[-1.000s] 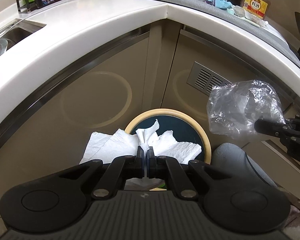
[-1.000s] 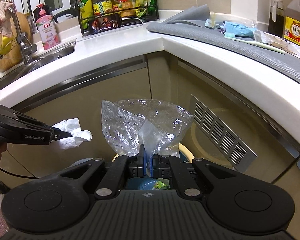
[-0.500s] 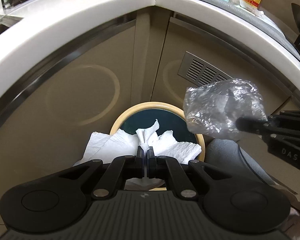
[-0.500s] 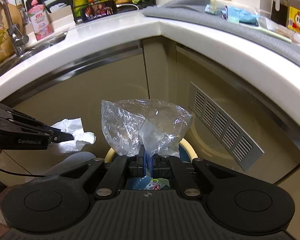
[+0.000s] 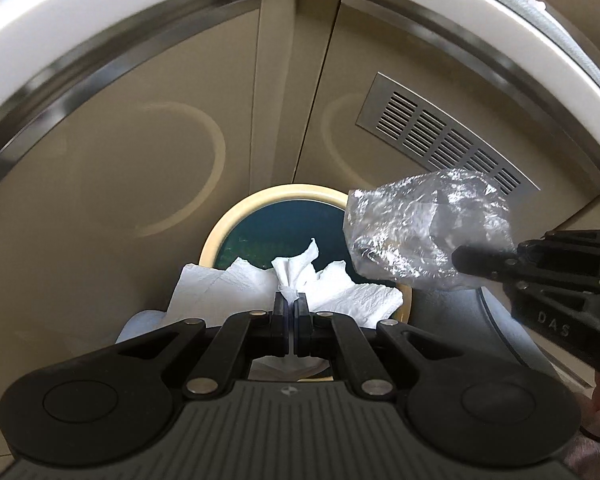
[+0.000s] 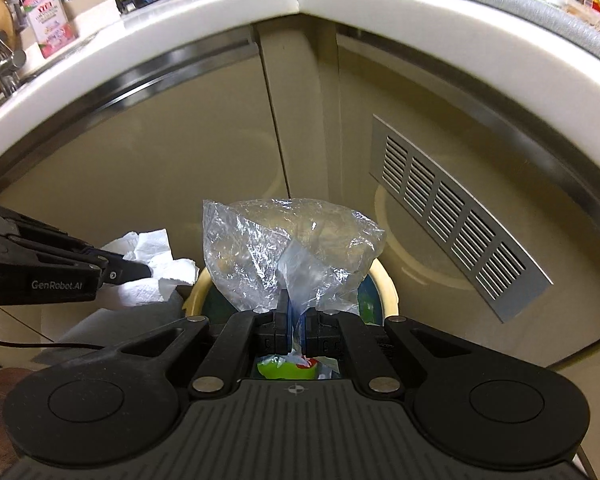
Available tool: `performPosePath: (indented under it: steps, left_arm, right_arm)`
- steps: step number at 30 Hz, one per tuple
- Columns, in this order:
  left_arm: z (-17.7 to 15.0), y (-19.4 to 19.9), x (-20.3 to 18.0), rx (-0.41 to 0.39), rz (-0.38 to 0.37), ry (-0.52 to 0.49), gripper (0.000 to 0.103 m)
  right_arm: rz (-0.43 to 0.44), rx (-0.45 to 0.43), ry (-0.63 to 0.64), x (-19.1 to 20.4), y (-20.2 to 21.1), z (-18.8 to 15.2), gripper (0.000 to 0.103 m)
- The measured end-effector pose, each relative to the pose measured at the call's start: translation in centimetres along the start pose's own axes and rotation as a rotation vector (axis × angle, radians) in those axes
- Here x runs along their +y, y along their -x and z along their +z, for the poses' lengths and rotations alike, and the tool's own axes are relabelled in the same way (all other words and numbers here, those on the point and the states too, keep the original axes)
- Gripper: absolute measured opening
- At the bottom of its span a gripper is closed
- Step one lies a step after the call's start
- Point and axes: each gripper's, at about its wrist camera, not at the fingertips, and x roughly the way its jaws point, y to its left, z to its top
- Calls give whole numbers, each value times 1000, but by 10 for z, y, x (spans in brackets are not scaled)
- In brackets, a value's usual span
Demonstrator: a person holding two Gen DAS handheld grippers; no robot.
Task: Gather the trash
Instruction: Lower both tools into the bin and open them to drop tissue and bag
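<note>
Two claws hang over one round trash bin (image 5: 220, 236) standing on the floor in the cabinet corner, so anything let go should fall in. Right claw (image 6: 295, 320) is clamped on a crumpled clear plastic bag (image 6: 276, 252) above the bin's mouth. Left claw (image 5: 290, 314) pinches a white paper towel (image 5: 240, 284) over the near rim.

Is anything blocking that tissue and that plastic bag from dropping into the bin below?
Nothing visible does. The bin stands open, with no lid over its mouth. The left tongs hold the tissue over it, and the right tongs hold the bag above its rim. Some trash already lies inside.
</note>
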Motion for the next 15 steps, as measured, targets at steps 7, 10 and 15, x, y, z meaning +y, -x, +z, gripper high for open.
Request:
performPosePath:
  steps: [7, 10, 15]
  left_arm:
    - [13, -20, 0, 29, -2, 4, 2]
    - [18, -28, 2, 46, -4, 12, 2]
    - [22, -43, 6, 74, 0, 14, 2]
  right_arm:
    - [-8, 56, -7, -5, -25, 2, 4]
    - [-11, 79, -8, -5, -36, 4, 4]
    - [-17, 118, -12, -6, -55, 9, 4]
